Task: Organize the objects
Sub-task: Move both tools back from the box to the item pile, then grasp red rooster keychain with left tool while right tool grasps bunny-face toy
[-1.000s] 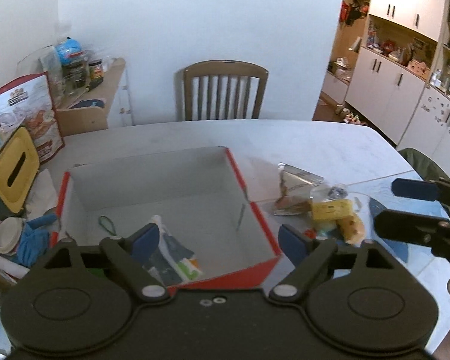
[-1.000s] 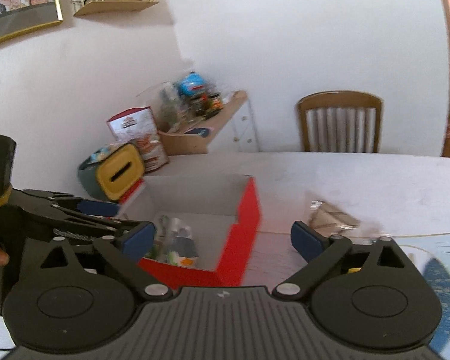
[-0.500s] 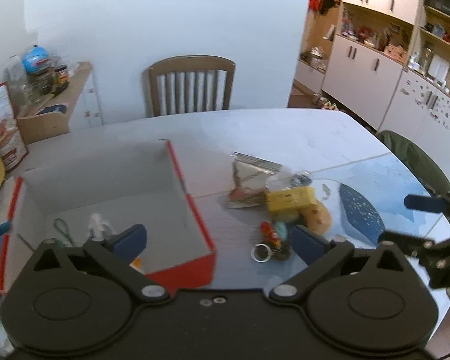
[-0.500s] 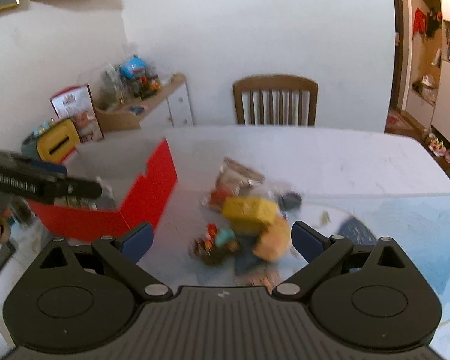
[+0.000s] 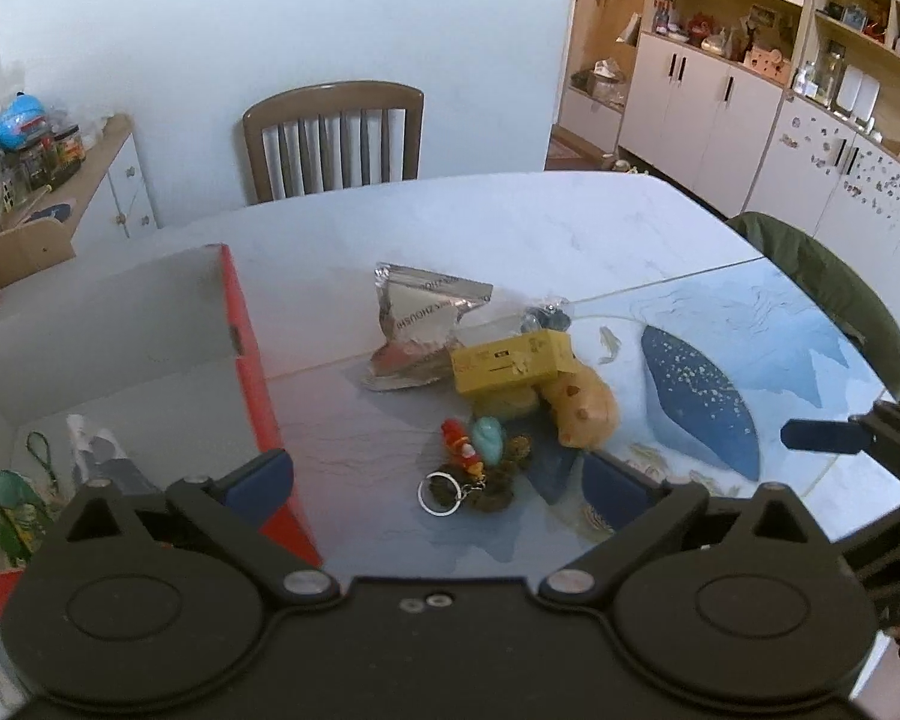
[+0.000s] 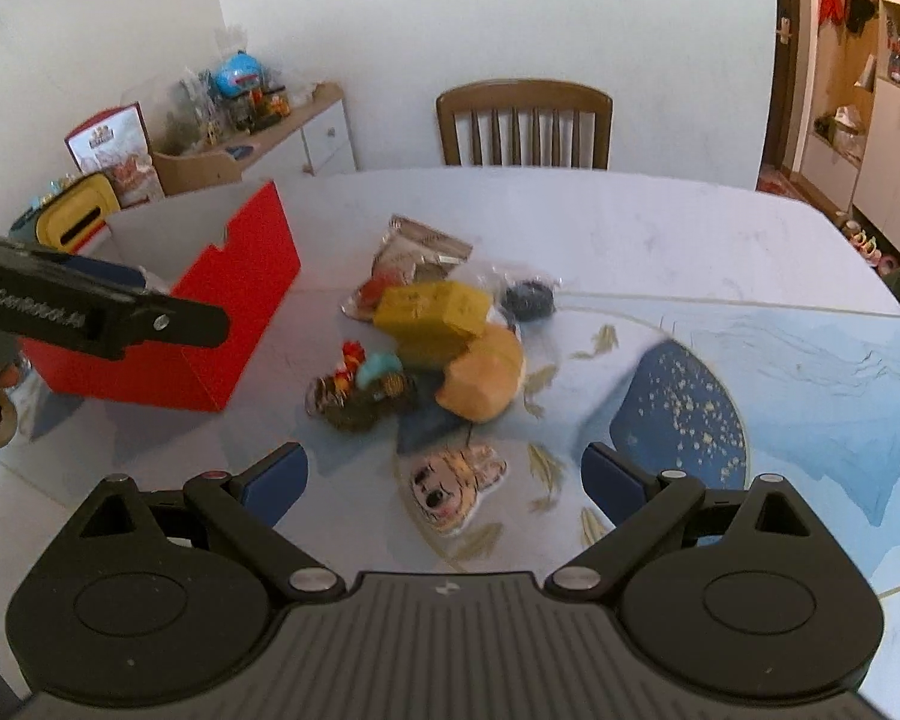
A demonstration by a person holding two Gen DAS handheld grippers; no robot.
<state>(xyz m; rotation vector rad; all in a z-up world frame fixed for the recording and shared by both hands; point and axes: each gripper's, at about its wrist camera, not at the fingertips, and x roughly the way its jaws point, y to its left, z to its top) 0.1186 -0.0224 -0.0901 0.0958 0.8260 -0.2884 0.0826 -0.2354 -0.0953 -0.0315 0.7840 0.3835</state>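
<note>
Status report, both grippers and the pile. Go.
Left gripper open, empty. Right gripper open, empty, above the pile. Yellow box atop the pile beside the red box. Nothing in the way.

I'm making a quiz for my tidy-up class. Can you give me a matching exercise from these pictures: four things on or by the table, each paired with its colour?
Things:
1. storage box
2. small carton
3. snack pouch
4. chair

Colours:
a. silver
b. brown
c. red outside
d. yellow

Pairs: 1-c, 2-d, 3-a, 4-b
</note>
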